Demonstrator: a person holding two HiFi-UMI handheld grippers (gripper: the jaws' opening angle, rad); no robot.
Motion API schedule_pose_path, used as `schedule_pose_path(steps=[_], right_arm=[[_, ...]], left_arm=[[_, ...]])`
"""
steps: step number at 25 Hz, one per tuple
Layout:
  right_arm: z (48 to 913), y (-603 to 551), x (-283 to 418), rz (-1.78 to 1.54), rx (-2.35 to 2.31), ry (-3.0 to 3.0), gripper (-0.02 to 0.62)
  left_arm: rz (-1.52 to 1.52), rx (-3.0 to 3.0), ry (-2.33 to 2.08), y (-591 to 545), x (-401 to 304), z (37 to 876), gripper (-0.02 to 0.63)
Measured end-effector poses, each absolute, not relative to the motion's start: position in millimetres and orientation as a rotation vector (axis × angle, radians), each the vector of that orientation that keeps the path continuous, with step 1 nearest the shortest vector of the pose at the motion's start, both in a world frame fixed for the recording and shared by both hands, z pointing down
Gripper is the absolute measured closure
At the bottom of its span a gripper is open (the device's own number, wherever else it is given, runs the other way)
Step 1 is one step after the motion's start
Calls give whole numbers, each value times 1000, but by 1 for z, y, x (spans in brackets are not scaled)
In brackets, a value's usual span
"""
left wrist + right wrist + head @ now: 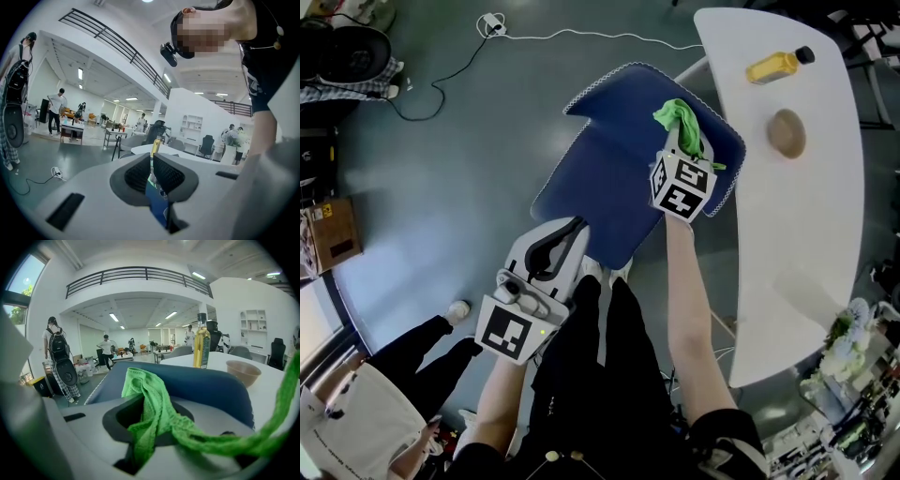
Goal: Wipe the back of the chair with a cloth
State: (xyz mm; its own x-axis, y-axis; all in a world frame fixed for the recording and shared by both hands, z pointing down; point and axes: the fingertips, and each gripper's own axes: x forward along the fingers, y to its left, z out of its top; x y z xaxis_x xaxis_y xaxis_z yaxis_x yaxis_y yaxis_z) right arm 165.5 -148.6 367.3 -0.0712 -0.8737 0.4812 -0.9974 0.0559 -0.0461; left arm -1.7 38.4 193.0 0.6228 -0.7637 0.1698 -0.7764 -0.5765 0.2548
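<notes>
The blue chair [609, 178] stands below me, pushed against the white table. A green cloth [680, 122] lies bunched on the chair's far upper edge, with my right gripper [682, 141] shut on it. In the right gripper view the cloth [150, 399] hangs out of the jaws over the blue chair back [211, 385], one strand trailing right. My left gripper [575, 228] sits at the chair's near edge. In the left gripper view its pads [136, 174] stand almost together with blue chair fabric [157, 204] pinched between them.
The white table [806, 244] runs along the right, carrying a yellow oil bottle [778, 66] and a brown bowl [787, 132]. A white cable [562, 36] trails over the grey floor. A cardboard box [333, 239] sits at the left. Another person's legs [422, 352] are at the lower left.
</notes>
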Motion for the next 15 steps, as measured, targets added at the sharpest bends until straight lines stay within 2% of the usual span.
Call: schedule_pose_path(steps=[15], right_arm=[[376,-98,253,603,2012,-1858,546]], left_arm=[[71,2585,-1160,42,27,191,598]])
